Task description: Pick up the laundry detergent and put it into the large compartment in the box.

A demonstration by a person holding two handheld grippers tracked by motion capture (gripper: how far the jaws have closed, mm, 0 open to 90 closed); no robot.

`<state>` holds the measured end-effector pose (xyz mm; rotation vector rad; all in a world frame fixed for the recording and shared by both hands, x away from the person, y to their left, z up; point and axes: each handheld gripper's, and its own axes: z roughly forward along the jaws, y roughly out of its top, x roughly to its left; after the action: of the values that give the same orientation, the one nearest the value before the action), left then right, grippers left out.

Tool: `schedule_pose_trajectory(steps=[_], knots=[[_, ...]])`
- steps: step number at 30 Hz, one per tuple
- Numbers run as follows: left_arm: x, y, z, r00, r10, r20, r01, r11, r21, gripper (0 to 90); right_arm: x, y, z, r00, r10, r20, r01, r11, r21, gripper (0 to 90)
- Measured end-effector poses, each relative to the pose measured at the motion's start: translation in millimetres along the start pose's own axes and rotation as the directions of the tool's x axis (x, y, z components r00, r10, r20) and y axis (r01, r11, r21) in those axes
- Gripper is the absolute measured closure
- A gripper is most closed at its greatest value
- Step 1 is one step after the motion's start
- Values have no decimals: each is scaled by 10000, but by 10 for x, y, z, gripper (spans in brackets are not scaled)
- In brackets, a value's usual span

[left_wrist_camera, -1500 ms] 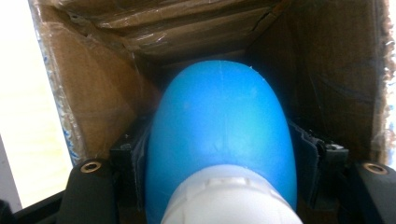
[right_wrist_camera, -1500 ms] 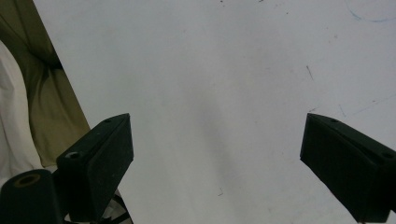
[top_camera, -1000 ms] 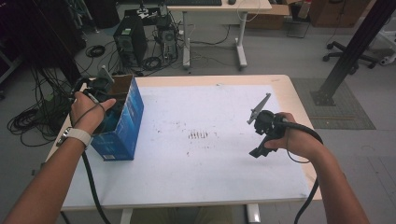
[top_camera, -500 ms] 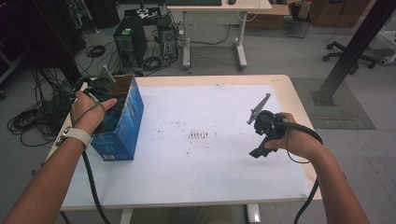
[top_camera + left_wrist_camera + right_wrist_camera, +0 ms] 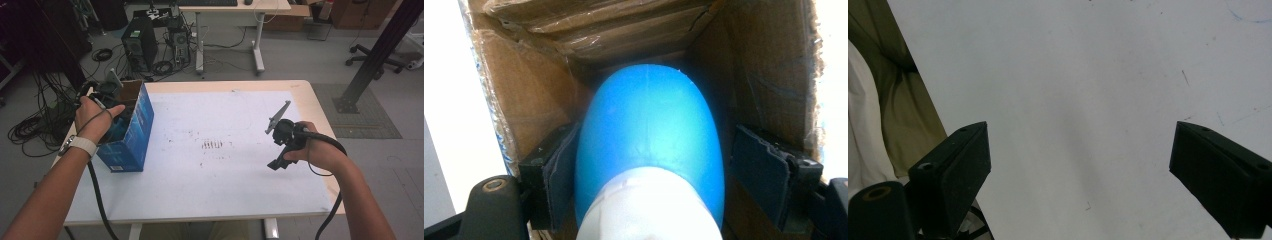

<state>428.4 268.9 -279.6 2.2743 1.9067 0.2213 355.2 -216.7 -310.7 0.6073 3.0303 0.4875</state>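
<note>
A person stands at a white counter (image 5: 225, 170) and holds a two-jaw gripper in each hand. The left gripper (image 5: 107, 92) is lowered into the open top of a blue cardboard box (image 5: 132, 137) that stands upright at the counter's left edge, with the left hand (image 5: 95, 117) resting over the box's near rim. In the left gripper view (image 5: 649, 165), the box's brown inner walls rise on both sides, and a blue rounded object with a white lower part (image 5: 649, 150), possibly a bottle, sits between the two black jaws inside the box. The jaws have just been opening: the jaw on the left of that view lies against or just beside the blue object, while the jaw on the right stands clear of it with a dark gap between, so the object is released rather than clamped. The right gripper (image 5: 280, 142) is held in the right hand (image 5: 317, 150) above the counter's right half, well apart from the box, with a grey plate sticking up from its top and a black cable trailing back along the forearm. In the right gripper view (image 5: 1078, 170), its jaws stand wide apart with bare white counter between them, and they hold nothing. A small cluster of dark marks (image 5: 212, 145) sits near the counter's middle.
</note>
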Motion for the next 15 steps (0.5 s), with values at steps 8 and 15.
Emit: schedule_pose_trajectory(steps=[8,15], knots=[[6,-8,-30,9999,32,123,-31,10000,-43,222,2,-7,6,10000,26,-5,-26,10000,-16,97],[13,-17,-71,9997,-8,252,11,10000,-91,223,7,0,-2,10000,2,5,-2,10000,-20,97]])
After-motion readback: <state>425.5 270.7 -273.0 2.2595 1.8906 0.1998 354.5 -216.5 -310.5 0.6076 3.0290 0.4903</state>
